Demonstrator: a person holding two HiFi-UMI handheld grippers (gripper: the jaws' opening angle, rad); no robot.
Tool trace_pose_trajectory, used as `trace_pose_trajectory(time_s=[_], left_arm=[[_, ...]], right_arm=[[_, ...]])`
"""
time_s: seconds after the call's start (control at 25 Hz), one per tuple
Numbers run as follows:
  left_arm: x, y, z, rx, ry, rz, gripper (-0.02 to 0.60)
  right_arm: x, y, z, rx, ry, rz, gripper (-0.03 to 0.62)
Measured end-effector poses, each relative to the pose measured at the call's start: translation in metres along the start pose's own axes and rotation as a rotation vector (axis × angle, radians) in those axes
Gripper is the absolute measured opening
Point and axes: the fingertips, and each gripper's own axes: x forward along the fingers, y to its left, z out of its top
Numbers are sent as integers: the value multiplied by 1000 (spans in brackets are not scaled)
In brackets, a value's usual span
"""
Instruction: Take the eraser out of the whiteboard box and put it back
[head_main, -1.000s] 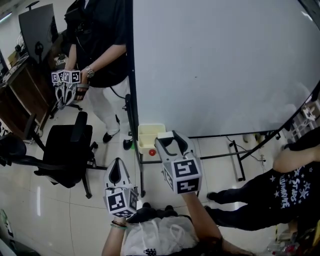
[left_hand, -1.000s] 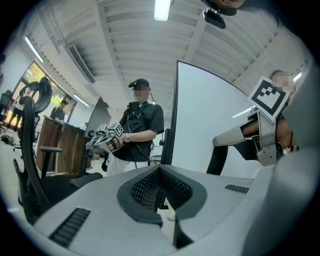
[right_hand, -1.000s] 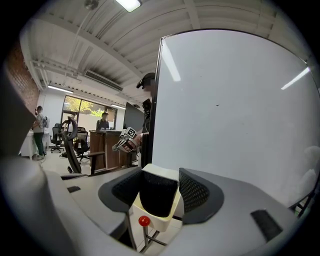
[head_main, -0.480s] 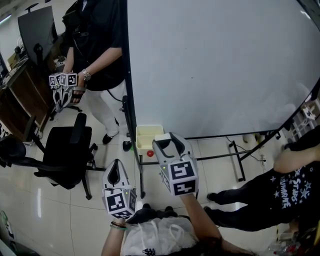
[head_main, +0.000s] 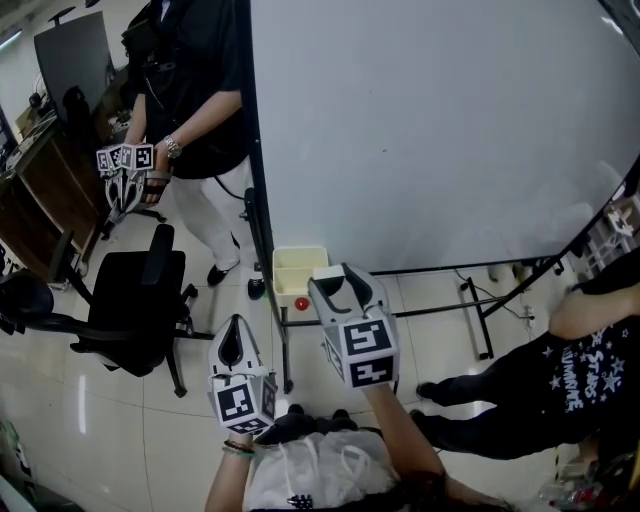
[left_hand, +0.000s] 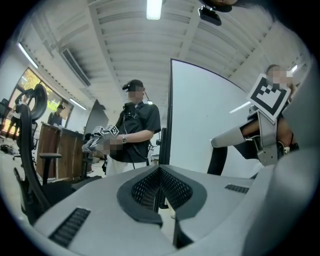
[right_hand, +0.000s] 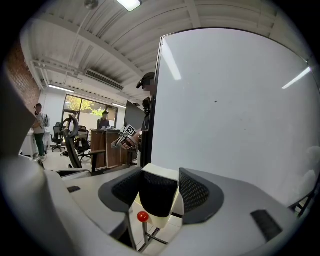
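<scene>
The whiteboard (head_main: 440, 130) stands on a wheeled frame, with a pale yellow box (head_main: 296, 262) fixed at its lower left corner. My right gripper (head_main: 338, 288) hangs just over that box's near end. It is shut on the eraser (right_hand: 157, 194), a block with a black felt face and a cream back, held upright between the two black pads. Behind the eraser a strip of the box (right_hand: 177, 207) shows, with a red knob (right_hand: 143, 216) below. My left gripper (head_main: 232, 346) is lower left of the box, away from it, pointing level, jaws shut and empty (left_hand: 160, 172).
A person in black (head_main: 195, 90) stands left of the board holding another gripper pair (head_main: 125, 165). A black office chair (head_main: 135, 295) is on the floor at left, near a dark desk (head_main: 35, 190). Another person (head_main: 560, 375) is at right by the board's legs (head_main: 478, 325).
</scene>
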Motion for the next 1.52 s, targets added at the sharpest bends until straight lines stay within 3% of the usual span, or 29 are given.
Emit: trace_pose_trajectory(time_s=[1.52], left_arm=[[8,2,-19,-41,47,12,2]], right_arm=[[6,5,-4,25,28,17,265]])
